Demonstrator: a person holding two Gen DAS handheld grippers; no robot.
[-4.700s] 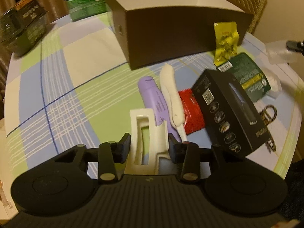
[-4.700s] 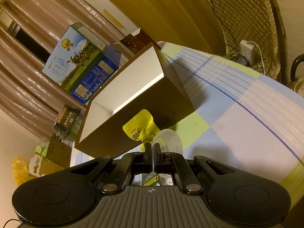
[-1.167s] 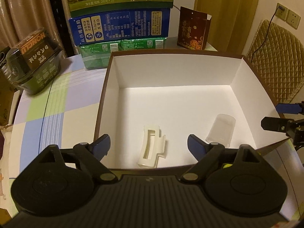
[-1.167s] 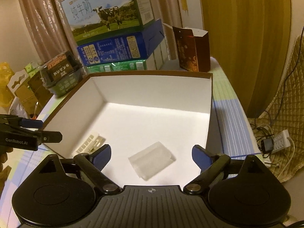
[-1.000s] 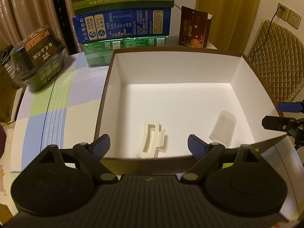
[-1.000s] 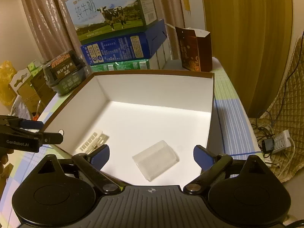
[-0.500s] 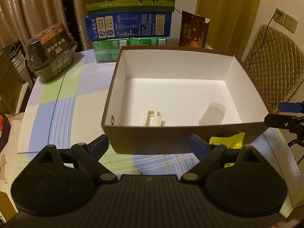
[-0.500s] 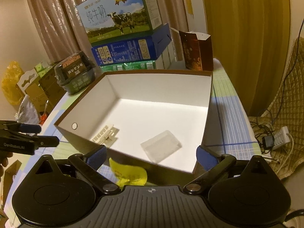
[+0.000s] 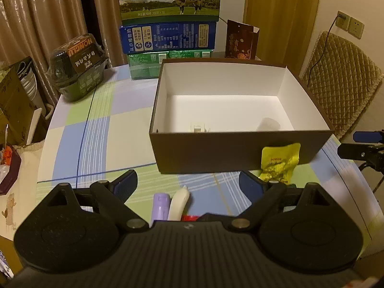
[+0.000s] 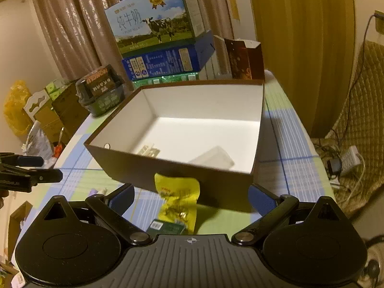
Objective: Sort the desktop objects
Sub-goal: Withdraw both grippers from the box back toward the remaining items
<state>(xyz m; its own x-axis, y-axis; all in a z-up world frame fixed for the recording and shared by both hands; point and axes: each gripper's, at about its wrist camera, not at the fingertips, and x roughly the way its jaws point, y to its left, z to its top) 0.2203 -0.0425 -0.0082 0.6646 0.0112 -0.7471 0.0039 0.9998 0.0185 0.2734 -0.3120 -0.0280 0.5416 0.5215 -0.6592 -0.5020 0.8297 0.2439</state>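
A checked worktop [image 9: 100, 129] carries an open brown box [image 9: 240, 153]. Inside lie 2 things: a cream clip [image 9: 198, 128] and a clear plastic piece [image 10: 213, 159]. A yellow packet [image 9: 279, 164] leans on the box front. Left gripper [image 9: 188, 186] and right gripper [image 10: 189, 198] hover with jaws released, grasping nothing.

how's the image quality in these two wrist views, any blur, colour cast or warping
Left wrist view: warm yellow cast, fisheye bends the curtains at the edges, dark vignette in the corners; brown box fairly sharp. Right wrist view: same cast, the clear plastic case in the box is smeared, the yellow snack packet is soft.
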